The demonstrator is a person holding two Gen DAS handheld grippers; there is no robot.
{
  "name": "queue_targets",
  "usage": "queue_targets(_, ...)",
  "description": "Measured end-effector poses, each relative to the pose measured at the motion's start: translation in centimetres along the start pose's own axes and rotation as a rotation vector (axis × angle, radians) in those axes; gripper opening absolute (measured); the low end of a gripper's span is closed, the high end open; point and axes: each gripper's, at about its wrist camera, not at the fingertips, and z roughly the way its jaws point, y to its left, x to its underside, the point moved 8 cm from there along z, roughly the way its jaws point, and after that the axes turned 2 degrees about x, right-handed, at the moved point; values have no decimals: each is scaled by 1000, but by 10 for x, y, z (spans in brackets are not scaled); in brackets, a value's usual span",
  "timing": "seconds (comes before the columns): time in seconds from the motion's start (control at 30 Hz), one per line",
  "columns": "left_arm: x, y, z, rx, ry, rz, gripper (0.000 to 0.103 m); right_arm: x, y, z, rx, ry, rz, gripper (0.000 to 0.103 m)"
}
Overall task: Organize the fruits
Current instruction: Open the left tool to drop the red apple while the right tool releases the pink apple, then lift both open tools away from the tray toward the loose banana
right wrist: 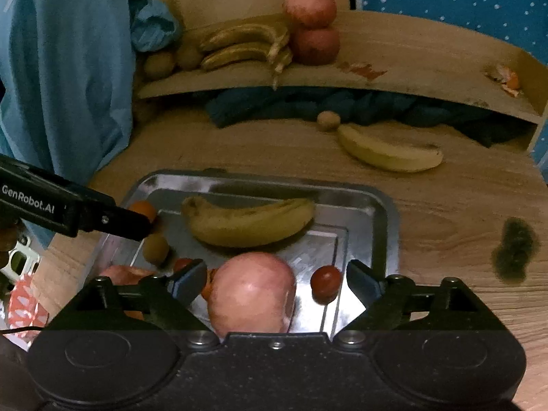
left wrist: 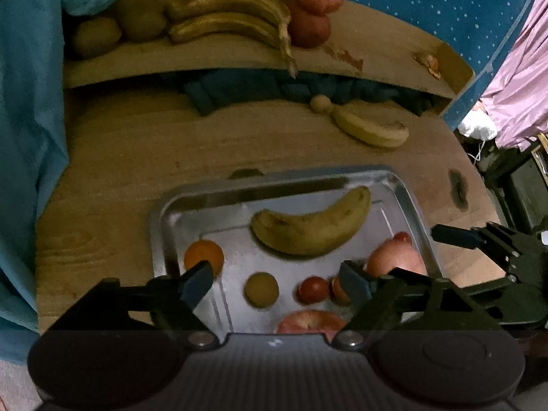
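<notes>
A: Where do the fruits sit?

B: Most lie in the metal tray (right wrist: 383,212) on the wooden table (right wrist: 445,212). A banana (right wrist: 246,222) lies across its far half. In front of it are a kiwi (right wrist: 156,248), an orange (left wrist: 203,257) at the tray's left side, two small red fruits, one of them a cherry tomato (right wrist: 325,282), and two pink apples.

A: And the right gripper?

B: The right gripper (right wrist: 270,284) has its fingers spread wide, and the larger apple (right wrist: 251,294) sits between them, closer to the left finger. I cannot tell whether either pad touches it. The cherry tomato lies just inside the right finger.

A: The left one?

B: The left gripper (left wrist: 277,282) is also spread, holding nothing. In its own view the kiwi and a small red fruit lie between the fingertips, with the other apple (left wrist: 310,322) nearer the camera.

A: Anything outside the tray?

B: A second banana (right wrist: 390,154) and a small brown fruit (right wrist: 328,120) lie on the table behind it. On the raised shelf (right wrist: 411,54) are a banana bunch (right wrist: 243,48), two stacked red fruits (right wrist: 311,27) and more kiwis.
</notes>
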Motion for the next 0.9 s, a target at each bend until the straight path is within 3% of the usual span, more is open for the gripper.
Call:
queue_targets(0.37,-23,12,-6,-55,-62,5,103,-10,-4,-13,74,-58,22,102)
queue_targets(0.9,-35,15,6,-27,-60,41,103,-7,-3,-16,190,-66,88,102)
